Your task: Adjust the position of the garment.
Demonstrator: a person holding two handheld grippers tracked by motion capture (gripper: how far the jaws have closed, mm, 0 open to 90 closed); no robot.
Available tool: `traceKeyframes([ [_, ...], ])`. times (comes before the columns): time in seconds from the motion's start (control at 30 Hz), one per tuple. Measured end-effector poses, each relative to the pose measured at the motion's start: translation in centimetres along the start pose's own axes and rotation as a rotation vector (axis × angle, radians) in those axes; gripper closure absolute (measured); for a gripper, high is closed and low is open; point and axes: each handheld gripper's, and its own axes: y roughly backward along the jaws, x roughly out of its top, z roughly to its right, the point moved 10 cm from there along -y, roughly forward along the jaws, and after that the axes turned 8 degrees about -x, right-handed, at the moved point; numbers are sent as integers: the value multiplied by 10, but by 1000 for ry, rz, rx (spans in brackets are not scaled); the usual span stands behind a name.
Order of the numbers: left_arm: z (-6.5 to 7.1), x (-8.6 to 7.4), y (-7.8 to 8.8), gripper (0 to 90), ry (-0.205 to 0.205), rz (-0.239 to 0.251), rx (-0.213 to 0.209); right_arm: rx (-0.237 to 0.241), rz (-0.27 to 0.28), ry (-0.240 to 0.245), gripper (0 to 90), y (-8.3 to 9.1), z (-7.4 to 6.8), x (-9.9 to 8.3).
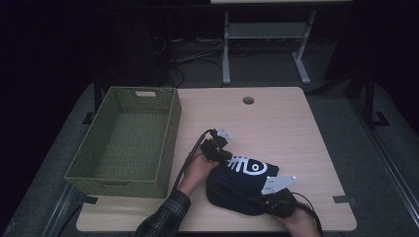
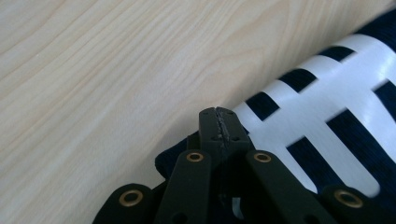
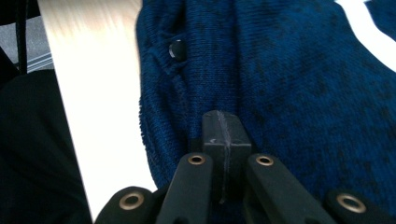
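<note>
With both grippers, left and right, pinched tight on the sweater, we lift evenly toward the basket.

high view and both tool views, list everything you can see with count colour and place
table: 1, light wood, centre
basket: 1, green woven, table's left side
sweater: 1, dark blue with white print, near edge of table
button: 1, dark, on sweater
desk frame: 1, white, floor beyond table
cables: several, black, floor beyond table
left tool: 1, black, shut at sweater's edge
right tool: 1, black, shut on sweater
sleeve: 1, plaid, bottom edge
</note>
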Motion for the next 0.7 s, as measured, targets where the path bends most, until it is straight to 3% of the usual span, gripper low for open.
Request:
traceKeyframes([
  [0.27, 1, 9, -8, 900, -30, -17, 2, 15, -1, 27, 900, -6, -14, 7],
  [0.4, 8, 16, 7, 900, -13, 45, -10, 18, 17, 22, 900, 2, -11, 11],
  [0.57, 30, 16, 38, 900, -19, 113, -38, -32, 128, -6, 896, 28, 7, 30],
  [0.6, 36, 15, 42, 900, -17, 126, -40, -32, 128, -6, 896, 28, 7, 30],
  [0.7, 55, 5, 55, 900, -36, 133, -46, -88, 145, -15, 897, 36, 27, 32],
])
